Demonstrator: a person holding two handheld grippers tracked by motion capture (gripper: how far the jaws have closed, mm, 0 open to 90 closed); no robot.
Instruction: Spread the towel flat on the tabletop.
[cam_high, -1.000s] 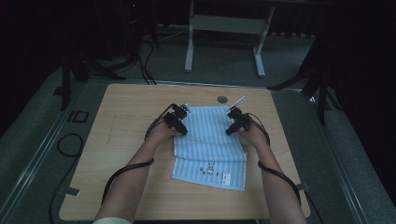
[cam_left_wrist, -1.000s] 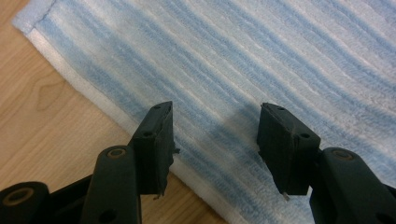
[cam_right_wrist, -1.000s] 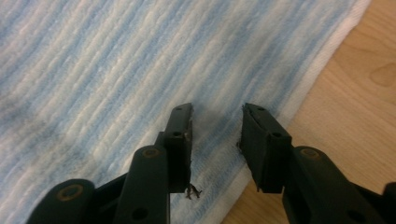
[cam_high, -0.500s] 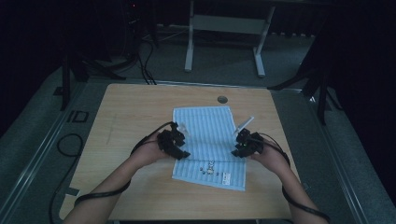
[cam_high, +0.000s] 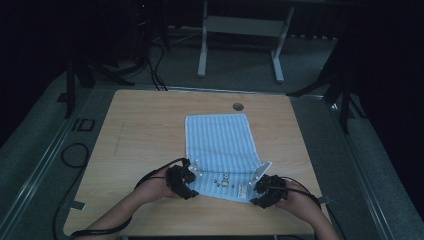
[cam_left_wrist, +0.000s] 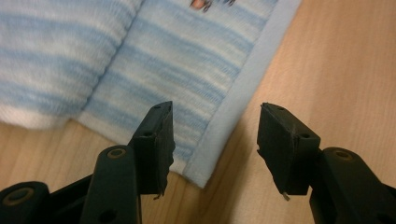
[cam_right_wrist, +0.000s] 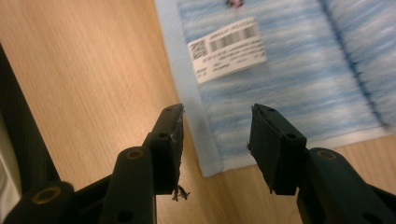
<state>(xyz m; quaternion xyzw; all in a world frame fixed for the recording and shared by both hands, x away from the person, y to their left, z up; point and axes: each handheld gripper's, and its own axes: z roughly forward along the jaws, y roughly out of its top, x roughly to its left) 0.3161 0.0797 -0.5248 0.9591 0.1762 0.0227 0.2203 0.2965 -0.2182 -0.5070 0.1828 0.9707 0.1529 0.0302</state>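
Both grippers sit at the lower centre of the high view, the left gripper (cam_high: 192, 176) at the near left corner of a blue-striped towel (cam_high: 220, 145) and the right gripper (cam_high: 261, 184) at its near right corner. Each has its jaws partly apart with nothing clamped: in the left gripper view the left gripper (cam_left_wrist: 212, 140) stands over the towel's (cam_left_wrist: 154, 60) pale hemmed corner without pinching it, and in the right gripper view the right gripper (cam_right_wrist: 215, 140), whose jaws have just been opening, frames the other corner of the towel (cam_right_wrist: 289, 84), the cloth lying flat below the pads.

Largest in frame is the wooden table (cam_high: 140, 140), its near edge cut off at the bottom of the high view. Dark floor surrounds it, with a pale metal stand (cam_high: 240, 30) at the upper centre, much of it lost in shadow. The towel lies from the table's centre down toward the near edge, folded over on itself. A round grommet (cam_high: 238, 106) sits just beyond its far edge. A white barcode label (cam_right_wrist: 228, 49) lies near the right corner; its print is too blurred to read. A small motif (cam_high: 222, 179) on the towel's near part is too small to make out.
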